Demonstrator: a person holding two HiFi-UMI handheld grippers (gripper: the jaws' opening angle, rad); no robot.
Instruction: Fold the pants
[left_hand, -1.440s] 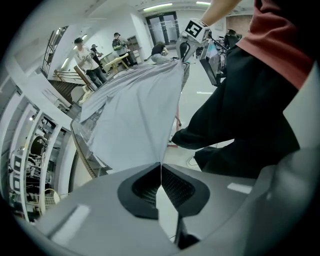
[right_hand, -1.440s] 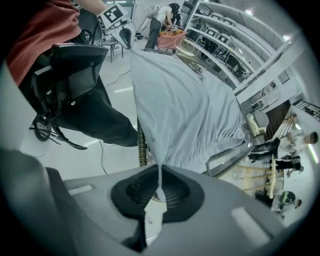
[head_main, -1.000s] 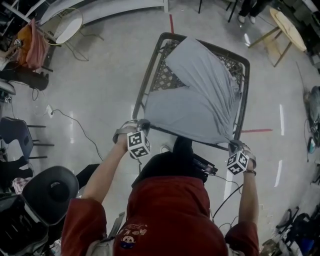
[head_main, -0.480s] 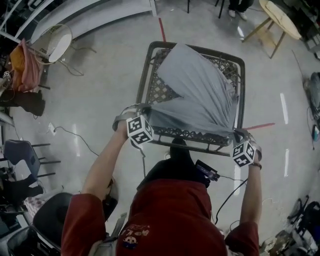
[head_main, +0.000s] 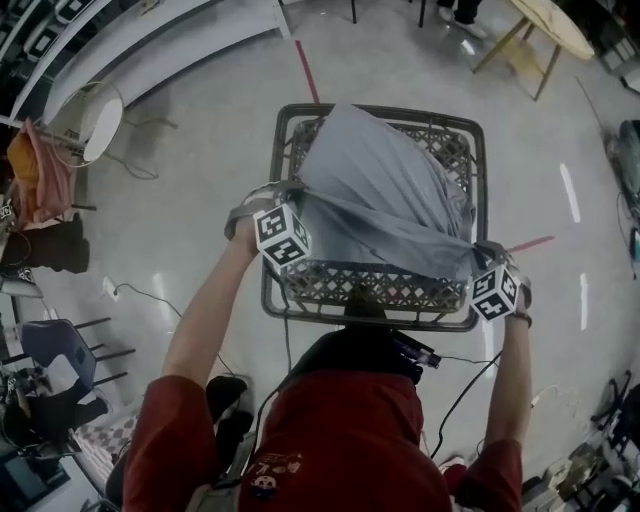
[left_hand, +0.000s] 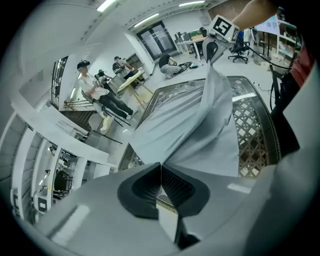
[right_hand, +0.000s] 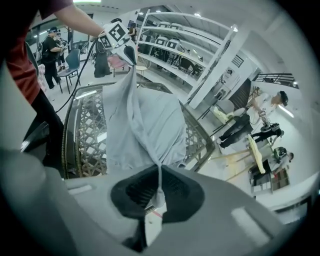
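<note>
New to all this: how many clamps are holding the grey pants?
2. The left gripper pinches the pants at the corner on the person's left. The right gripper pinches the corner on the person's right. No others show.

pants (head_main: 390, 190) on table (head_main: 370, 287), left gripper (head_main: 290, 197) left, right gripper (head_main: 480, 252) right; near edge seemingly lifted

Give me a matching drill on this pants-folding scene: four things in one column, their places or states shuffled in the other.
Things:
1. grey pants
2. lattice table
3. left gripper
4. red floor tape

Places or states:
A. on the floor beyond the table's far side
B. shut on the cloth's edge
C. pulled taut from two held points
D. partly covered by cloth

Pairs: 1-C, 2-D, 3-B, 4-A
</note>
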